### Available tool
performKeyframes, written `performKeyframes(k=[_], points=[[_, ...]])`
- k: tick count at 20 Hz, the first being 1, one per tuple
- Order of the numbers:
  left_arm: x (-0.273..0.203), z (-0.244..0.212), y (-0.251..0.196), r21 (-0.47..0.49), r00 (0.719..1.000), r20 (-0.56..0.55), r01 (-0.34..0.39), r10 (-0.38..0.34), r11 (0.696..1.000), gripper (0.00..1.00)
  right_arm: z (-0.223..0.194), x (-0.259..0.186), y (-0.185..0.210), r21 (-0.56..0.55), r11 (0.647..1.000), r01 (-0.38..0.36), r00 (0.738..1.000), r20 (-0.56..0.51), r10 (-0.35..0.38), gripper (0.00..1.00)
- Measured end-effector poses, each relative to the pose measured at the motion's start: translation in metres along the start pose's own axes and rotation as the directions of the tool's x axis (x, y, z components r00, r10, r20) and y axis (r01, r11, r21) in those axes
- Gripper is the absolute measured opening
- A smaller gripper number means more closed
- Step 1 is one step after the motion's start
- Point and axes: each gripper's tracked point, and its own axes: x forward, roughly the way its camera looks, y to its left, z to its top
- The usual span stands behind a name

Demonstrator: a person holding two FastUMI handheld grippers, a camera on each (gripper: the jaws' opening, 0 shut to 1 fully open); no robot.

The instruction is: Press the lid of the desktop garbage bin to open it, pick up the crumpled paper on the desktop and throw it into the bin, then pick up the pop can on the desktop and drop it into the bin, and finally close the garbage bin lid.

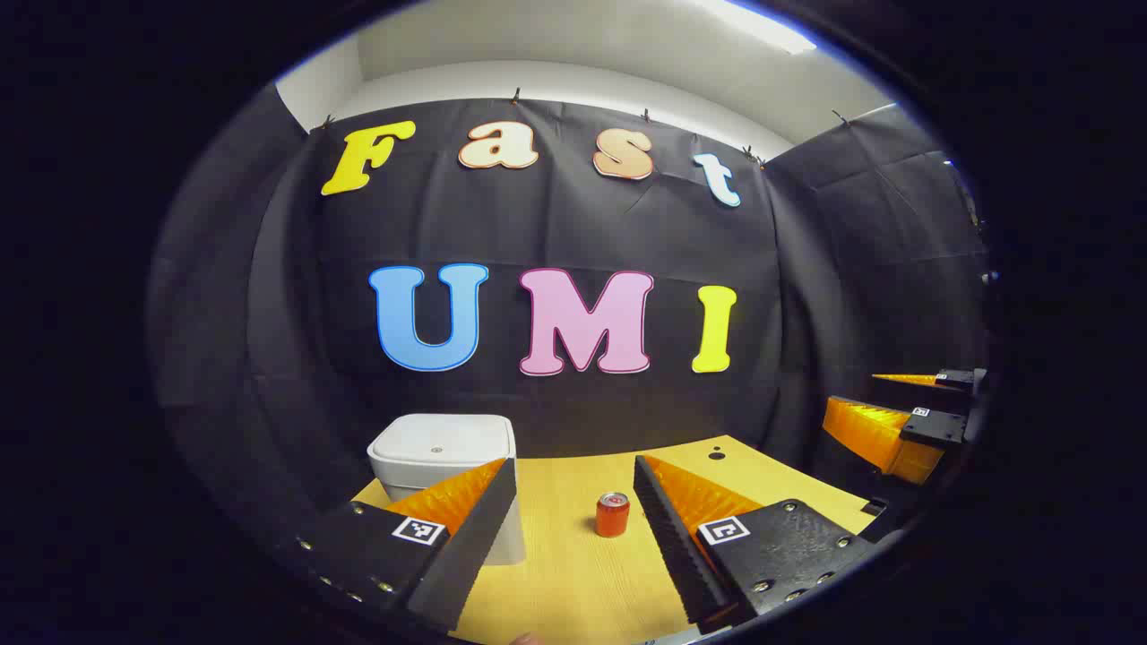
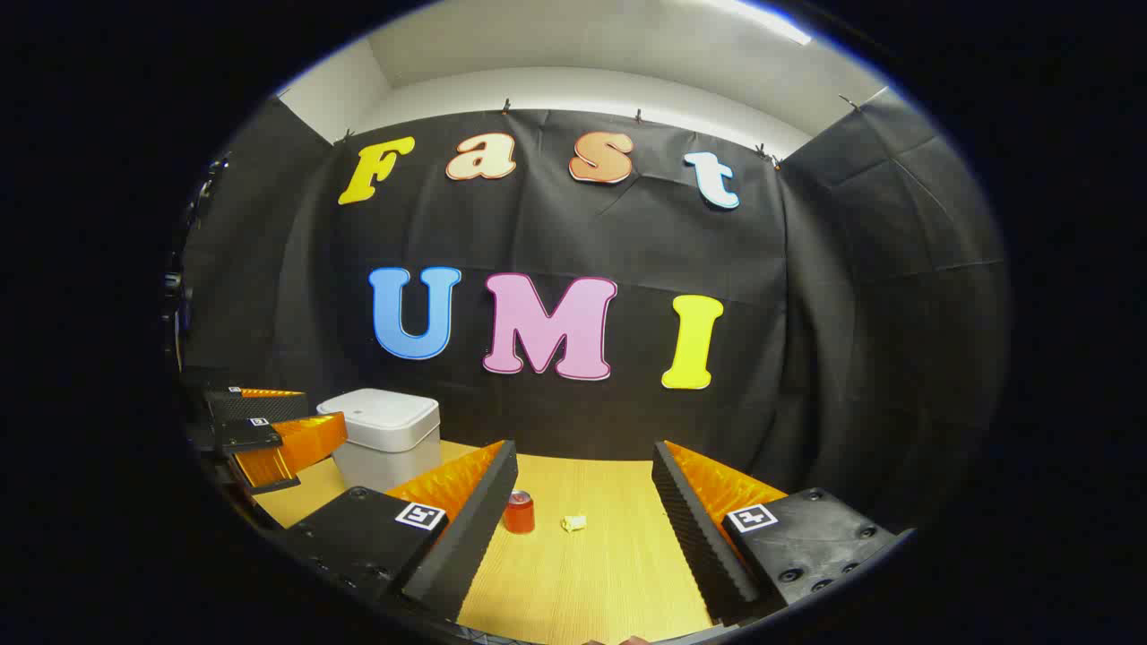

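Note:
A white desktop bin (image 1: 444, 452) with its lid down stands at the back left of the wooden table (image 1: 573, 573); the right gripper view has the bin (image 2: 385, 434) at the left. A red pop can (image 1: 613, 514) stands upright mid-table, between my left gripper's fingers but well beyond them. My left gripper (image 1: 573, 515) is open and holds nothing. In the right gripper view the can (image 2: 519, 511) stands beside a small crumpled paper (image 2: 573, 522). My right gripper (image 2: 582, 502) is open and holds nothing, above the near table. Each gripper shows at the edge of the other's view, the left gripper (image 2: 264, 430) and the right gripper (image 1: 905, 417).
Black cloth walls close the booth at the back and both sides. A small dark hole (image 1: 716, 455) marks the table's far right corner. The table's back edge runs just behind the bin.

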Motion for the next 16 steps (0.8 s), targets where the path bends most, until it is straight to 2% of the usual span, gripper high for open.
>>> performKeyframes(k=[3,8,16], points=[[0.003,0.003,-0.011,-0.013,0.999,0.001,0.033,-0.033,0.999,0.88,0.005,0.002,-0.002,-0.01,1.0,0.001,1.0,0.012,0.0,0.97],[0.01,0.004,-0.015,-0.01,0.999,0.003,0.038,-0.038,0.999,0.88,0.005,0.007,-0.009,-0.019,1.0,0.009,1.0,0.01,-0.009,0.97],[0.014,0.018,-0.01,0.043,0.999,0.045,0.012,-0.014,0.999,0.87,0.008,0.016,-0.012,-0.02,1.0,0.017,1.0,0.013,-0.017,0.98]])
